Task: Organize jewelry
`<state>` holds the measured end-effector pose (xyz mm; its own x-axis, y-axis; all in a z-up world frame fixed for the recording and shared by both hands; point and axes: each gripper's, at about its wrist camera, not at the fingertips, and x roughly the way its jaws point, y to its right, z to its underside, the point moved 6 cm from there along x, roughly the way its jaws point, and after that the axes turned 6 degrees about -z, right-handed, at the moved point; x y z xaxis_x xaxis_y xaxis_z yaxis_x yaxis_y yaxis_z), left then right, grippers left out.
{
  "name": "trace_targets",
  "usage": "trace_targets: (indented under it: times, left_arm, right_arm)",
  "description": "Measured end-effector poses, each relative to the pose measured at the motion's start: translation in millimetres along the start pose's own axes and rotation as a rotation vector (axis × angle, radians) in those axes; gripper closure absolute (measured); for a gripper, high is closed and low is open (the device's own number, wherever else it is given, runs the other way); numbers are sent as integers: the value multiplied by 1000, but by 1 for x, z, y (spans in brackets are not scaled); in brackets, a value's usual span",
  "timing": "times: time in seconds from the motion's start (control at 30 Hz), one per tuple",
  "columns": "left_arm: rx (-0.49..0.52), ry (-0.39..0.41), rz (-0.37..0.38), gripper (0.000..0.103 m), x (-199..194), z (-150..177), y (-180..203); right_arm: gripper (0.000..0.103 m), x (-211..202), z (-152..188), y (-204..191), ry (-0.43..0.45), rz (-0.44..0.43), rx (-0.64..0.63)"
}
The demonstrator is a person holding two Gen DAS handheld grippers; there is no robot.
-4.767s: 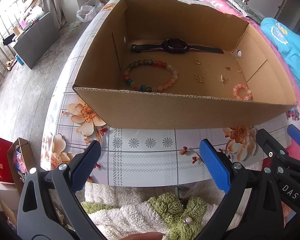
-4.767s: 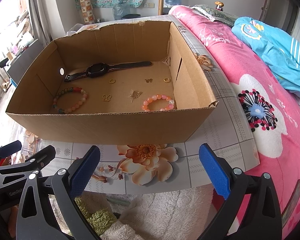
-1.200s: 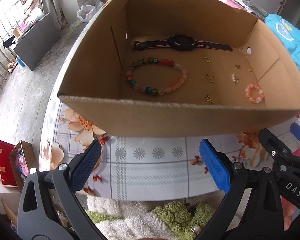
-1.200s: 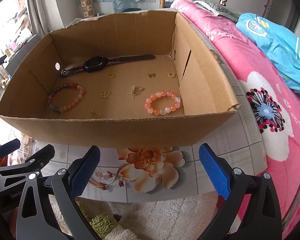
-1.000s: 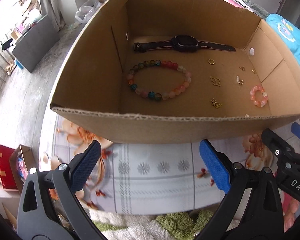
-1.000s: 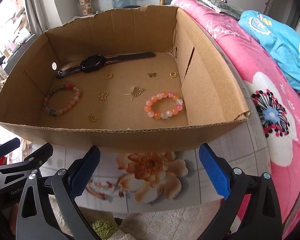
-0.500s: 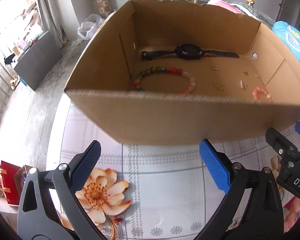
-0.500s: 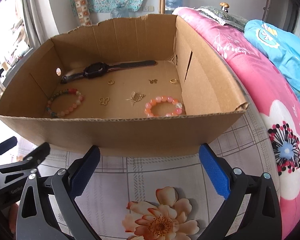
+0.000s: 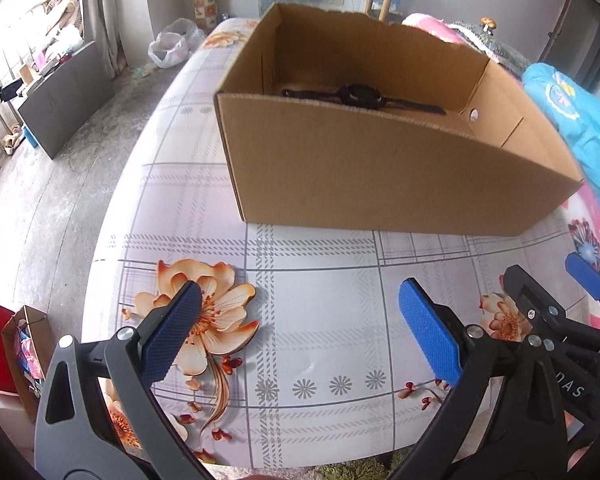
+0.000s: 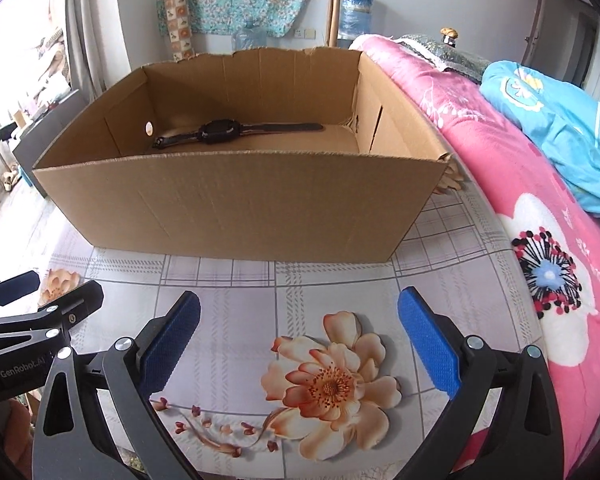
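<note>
- Reaching into the box (image 10: 236, 204) from this low position is the first risk: both grippers sit low over the table (image 9: 320, 280), in front of the near wall, and this wall could be pushed or caught by a finger if the hand goes straight forward.
- Left gripper (image 9: 300, 328) has its fingers wide apart and holds nothing; right gripper (image 10: 298, 334) is the same, wide and empty.
- Only the watch (image 10: 220, 131) can be seen now, lying flat on the box floor near the far wall. Any other jewelry on the floor is hidden behind the near wall, so I cannot tell where it lies.
- Because of this, a blind descent may land on a hidden piece and scatter it.
- The watch strap is thin and flat on the cardboard, so I judge the pads (image 10: 428, 344) may slide over it, or scrape the floor, if they close too high.
- The box looks light and could slide on the smooth tablecloth when touched.
- The two grippers are just beside each other, so they may collide if both go in together.
</note>
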<state>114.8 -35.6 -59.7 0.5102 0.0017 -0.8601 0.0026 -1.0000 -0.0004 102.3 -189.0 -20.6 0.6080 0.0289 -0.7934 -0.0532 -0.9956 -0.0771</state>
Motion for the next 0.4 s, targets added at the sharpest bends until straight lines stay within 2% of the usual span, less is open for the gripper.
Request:
trace_targets:
  times: [0.2,0.4]
  left_arm:
    - [18,34,-26,8,-23,3,-8]
    - [38,56,-58,8,-29,-2,-3]
  right_arm:
    - [7,-10,-2,2,27,-5,7]
    - [7,-14,-3,4,39,-15,13]
